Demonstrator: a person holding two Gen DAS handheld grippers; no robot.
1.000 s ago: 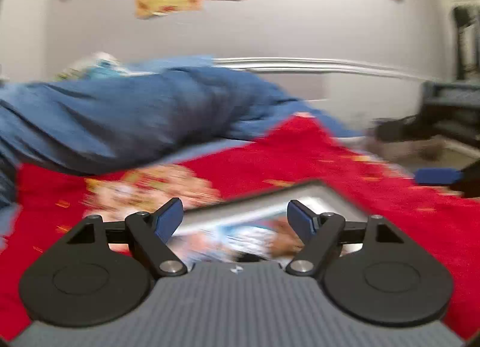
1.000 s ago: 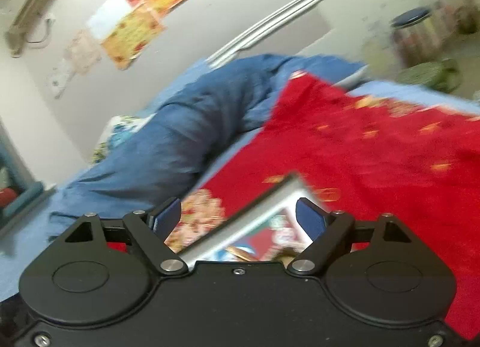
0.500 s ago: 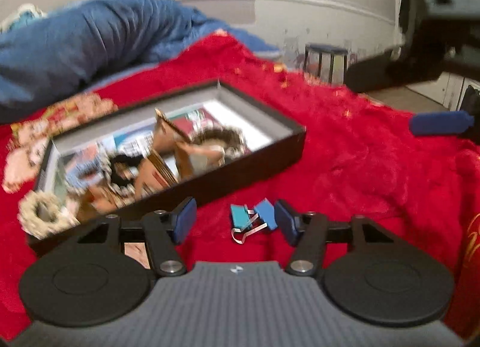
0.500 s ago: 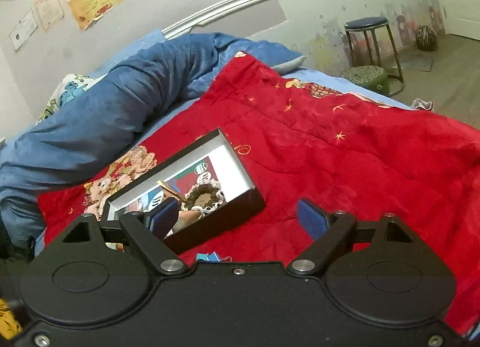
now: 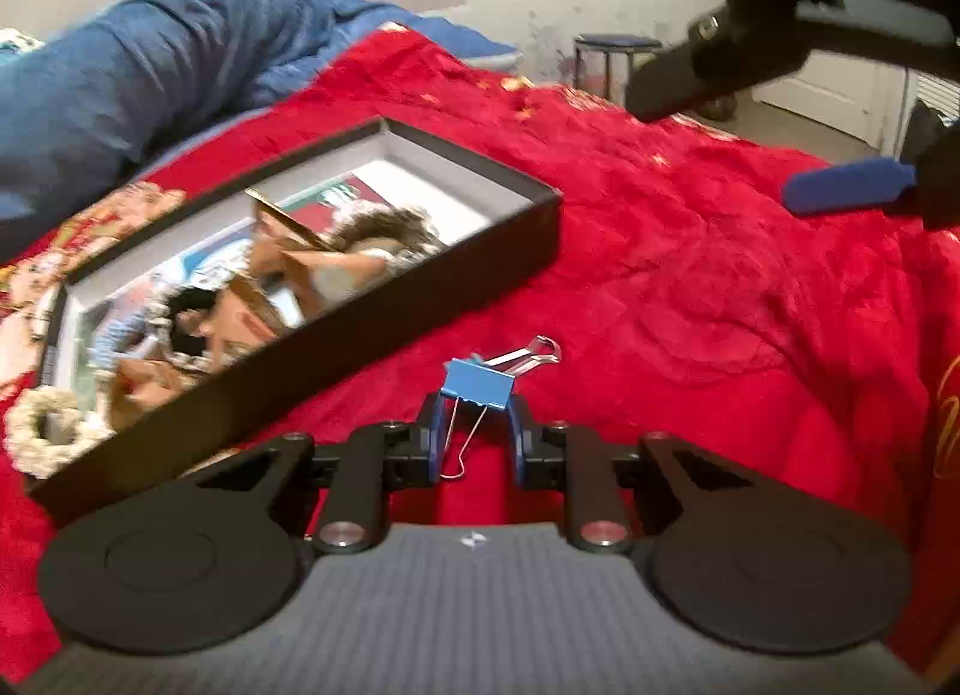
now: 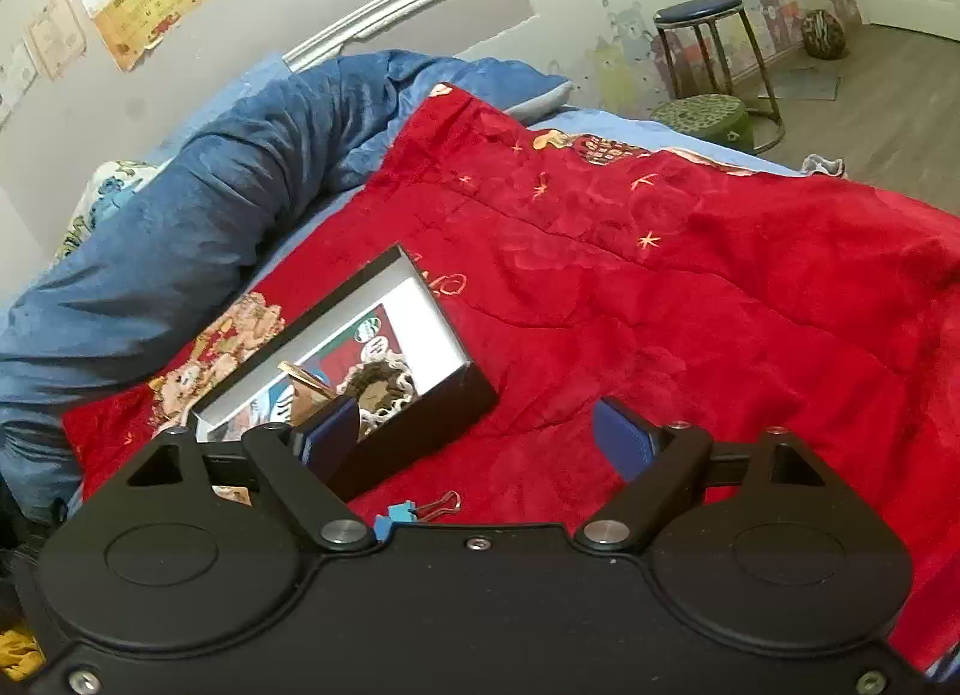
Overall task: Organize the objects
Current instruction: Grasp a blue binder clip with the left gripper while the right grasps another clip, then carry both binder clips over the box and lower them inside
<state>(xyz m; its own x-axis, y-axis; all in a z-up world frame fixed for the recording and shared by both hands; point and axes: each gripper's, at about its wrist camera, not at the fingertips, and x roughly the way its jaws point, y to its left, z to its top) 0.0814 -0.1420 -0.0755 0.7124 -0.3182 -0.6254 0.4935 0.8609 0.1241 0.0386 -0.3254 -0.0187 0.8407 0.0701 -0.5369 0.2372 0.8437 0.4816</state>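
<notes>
A blue binder clip point(image 5: 477, 383) with silver wire handles sits between the fingers of my left gripper point(image 5: 476, 416), which is shut on it just above the red blanket point(image 5: 690, 287). A clip also shows in the right wrist view point(image 6: 399, 514), low by the housing. A black open box point(image 5: 372, 299) with bracelets, cards and small items lies left of the clip; it also shows in the right wrist view point(image 6: 420, 425). My right gripper point(image 6: 477, 434) is open and empty, above the blanket to the right of the box; it also shows in the left wrist view point(image 5: 846, 194).
A rolled blue duvet point(image 6: 198, 203) lies along the far side of the bed. A white beaded bracelet point(image 5: 36, 431) rests at the box's left end. A stool point(image 6: 708, 47) and a green footstool point(image 6: 702, 116) stand on the floor beyond the bed.
Both grippers swung down from facing the wall toward the box. My left gripper moved onto the blue binder clip and closed on it. My right gripper stayed open.
</notes>
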